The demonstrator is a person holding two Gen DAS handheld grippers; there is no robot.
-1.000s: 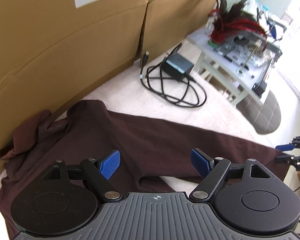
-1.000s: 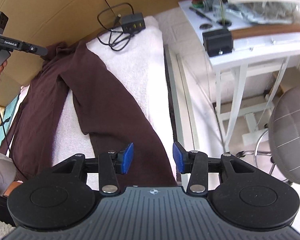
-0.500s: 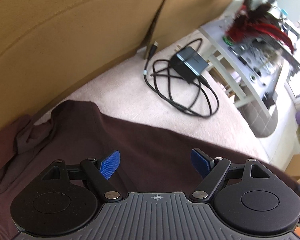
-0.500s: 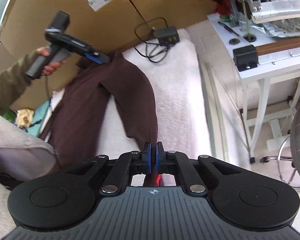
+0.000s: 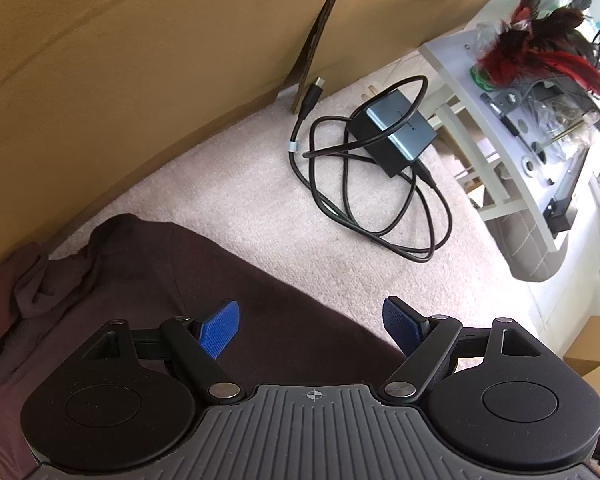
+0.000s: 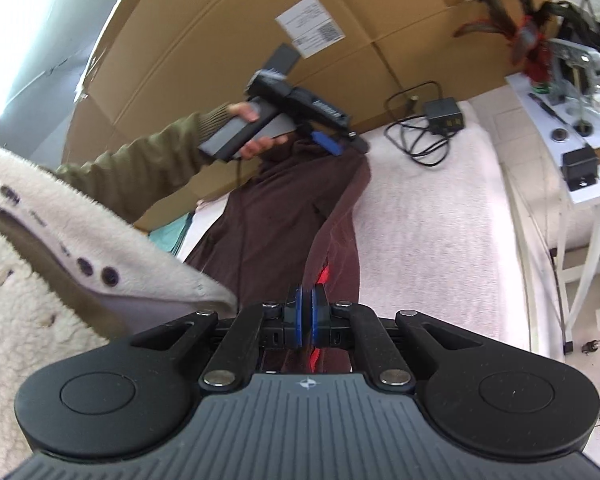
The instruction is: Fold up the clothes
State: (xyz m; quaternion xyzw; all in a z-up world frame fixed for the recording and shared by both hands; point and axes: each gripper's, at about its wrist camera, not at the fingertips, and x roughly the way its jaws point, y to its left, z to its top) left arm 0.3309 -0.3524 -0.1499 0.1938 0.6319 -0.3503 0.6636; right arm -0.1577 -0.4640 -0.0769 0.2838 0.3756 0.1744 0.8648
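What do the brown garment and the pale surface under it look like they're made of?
The brown garment: a thin, matte knit, probably jersey; it drapes in soft folds and hangs limp from the right hand-held gripper. The pale cover beneath looks like terry or fleece: a nubby, looped pile, no sheen. The exact fibre of either cannot be told.

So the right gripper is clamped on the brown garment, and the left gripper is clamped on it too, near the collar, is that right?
Not quite. The right gripper is shut on the brown garment, but the left gripper is open above it, pads apart with no cloth pinched, as the left wrist view shows.
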